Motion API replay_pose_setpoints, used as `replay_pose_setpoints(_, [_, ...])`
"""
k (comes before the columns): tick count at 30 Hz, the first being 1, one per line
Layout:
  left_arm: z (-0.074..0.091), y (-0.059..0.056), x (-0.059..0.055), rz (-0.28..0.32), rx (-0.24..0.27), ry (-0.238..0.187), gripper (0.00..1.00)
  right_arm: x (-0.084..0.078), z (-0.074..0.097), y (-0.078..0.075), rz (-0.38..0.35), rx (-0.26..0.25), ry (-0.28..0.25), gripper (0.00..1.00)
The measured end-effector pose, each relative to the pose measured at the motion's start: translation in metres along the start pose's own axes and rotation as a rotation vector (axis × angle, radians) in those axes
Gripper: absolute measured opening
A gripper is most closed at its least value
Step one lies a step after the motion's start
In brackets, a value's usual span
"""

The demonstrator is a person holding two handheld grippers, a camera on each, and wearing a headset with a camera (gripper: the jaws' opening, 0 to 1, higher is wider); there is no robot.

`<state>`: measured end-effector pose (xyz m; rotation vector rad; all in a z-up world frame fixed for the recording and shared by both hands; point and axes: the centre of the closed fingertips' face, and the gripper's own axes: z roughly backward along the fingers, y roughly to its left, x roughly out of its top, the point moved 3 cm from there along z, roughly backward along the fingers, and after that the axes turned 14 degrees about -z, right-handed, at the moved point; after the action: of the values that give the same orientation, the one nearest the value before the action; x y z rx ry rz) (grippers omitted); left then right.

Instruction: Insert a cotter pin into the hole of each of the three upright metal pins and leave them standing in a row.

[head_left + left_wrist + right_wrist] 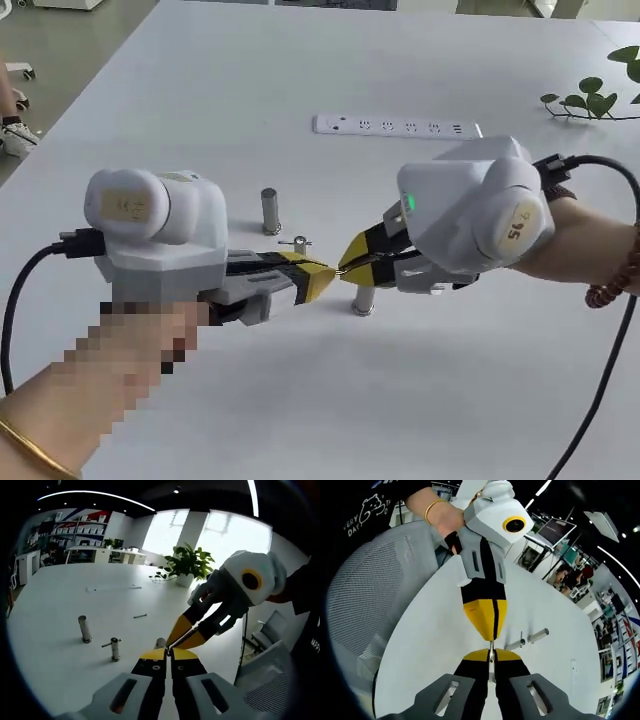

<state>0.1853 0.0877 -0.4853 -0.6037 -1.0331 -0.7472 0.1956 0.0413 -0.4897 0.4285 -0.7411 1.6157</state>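
i'm mid-way through the second of three insertions, by my reckoning. my left tool (320, 281) and my right tool (347, 268) meet tip to tip at the centre of the head view, both with jaws closed. the right gripper view shows a thin cotter pin (491, 647) bridging the two tips, so both seem to pinch it at once. this looks to me like a hand-over or a re-grip to set the pin's angle. the near metal pin (362, 302) stands upright on the worktop (300, 400) just below the tips, partly hidden by them. i can't see its hole. up and to the left, the middle metal pin (300, 245) already carries a cross-piece through its top, so i count that one done. the far metal pin (270, 212), further up-left, is bare. the three stand in a slanting row, apart from one another. a thin sliver (140, 615) lies further back in the left gripper view, perhaps a spare cotter pin, too small to tell. next, one tool should let go so the other has sole hold. then the cotter pin's legs need lining up level with the near pin's hole, with a steady push that doesn't topple the pin.
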Motion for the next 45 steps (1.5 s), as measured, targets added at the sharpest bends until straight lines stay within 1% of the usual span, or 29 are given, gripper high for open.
replay_pose_setpoints(2, [0.000, -0.001, -0.001, -0.032, -0.004, 0.006, 0.00, 0.000, 0.001, 0.003, -0.048, 0.029, -0.012, 0.00])
replay_pose_setpoints(5, [0.000, -0.003, -0.002, -0.054, -0.012, 0.005, 0.00, 0.000, 0.002, 0.003, -0.088, 0.041, -0.026, 0.03])
replay_pose_setpoints(6, [0.000, -0.004, -0.002, -0.066, -0.016, 0.004, 0.00, -0.002, 0.003, 0.004, -0.123, 0.054, -0.027, 0.03])
replay_pose_setpoints(8, [0.000, -0.004, -0.003, -0.085, -0.020, 0.009, 0.00, -0.004, 0.004, 0.002, -0.154, 0.059, -0.040, 0.04])
replay_pose_setpoints(9, [0.000, -0.005, -0.004, -0.094, -0.023, 0.011, 0.00, -0.007, 0.004, 0.001, -0.193, 0.075, -0.041, 0.04])
replay_pose_setpoints(11, [0.000, -0.007, -0.005, -0.111, -0.035, 0.011, 0.00, -0.009, 0.005, 0.002, -0.215, 0.082, -0.043, 0.06])
replay_pose_setpoints(14, [0.000, -0.011, -0.006, -0.152, -0.060, 0.011, 0.00, -0.011, 0.007, 0.007, -0.274, 0.116, -0.050, 0.06])
replay_pose_setpoints(15, [0.000, -0.012, -0.006, -0.156, -0.064, 0.012, 0.00, -0.012, 0.007, 0.008, -0.279, 0.121, -0.050, 0.07])
replay_pose_setpoints(16, [0.000, -0.013, -0.008, -0.170, -0.072, 0.018, 0.00, -0.013, 0.008, 0.011, -0.307, 0.136, -0.049, 0.07])
replay_pose_setpoints(19, [0.000, -0.015, -0.010, -0.189, -0.085, 0.021, 0.00, -0.021, 0.008, 0.013, -0.345, 0.156, -0.045, 0.08])
replay_pose_setpoints(21, [0.000, -0.017, -0.010, -0.196, -0.100, 0.014, 0.00, -0.023, 0.008, 0.015, -0.370, 0.169, -0.048, 0.08])
replay_pose_setpoints(23, [0.000, -0.019, -0.010, -0.210, -0.115, 0.010, 0.00, -0.025, 0.007, 0.019, -0.386, 0.186, -0.045, 0.08])
replay_pose_setpoints(29, [0.001, -0.026, -0.012, -0.240, -0.163, 0.011, 0.00, -0.026, 0.008, 0.029, -0.402, 0.223, -0.042, 0.07])
replay_pose_setpoints(33, [0.001, -0.033, -0.016, -0.274, -0.195, 0.015, 0.00, -0.026, 0.008, 0.035, -0.405, 0.247, -0.044, 0.06])
replay_pose_setpoints(38, [0.001, -0.038, -0.022, -0.286, -0.216, 0.024, 0.00, -0.028, 0.007, 0.045, -0.396, 0.289, -0.030, 0.05])
replay_pose_setpoints(41, [0.002, -0.041, -0.023, -0.284, -0.226, 0.019, 0.00, -0.029, 0.006, 0.047, -0.393, 0.298, -0.023, 0.05])
replay_pose_setpoints(45, [0.004, -0.045, -0.023, -0.286, -0.247, 0.010, 0.00, -0.029, 0.005, 0.050, -0.400, 0.313, -0.026, 0.04])
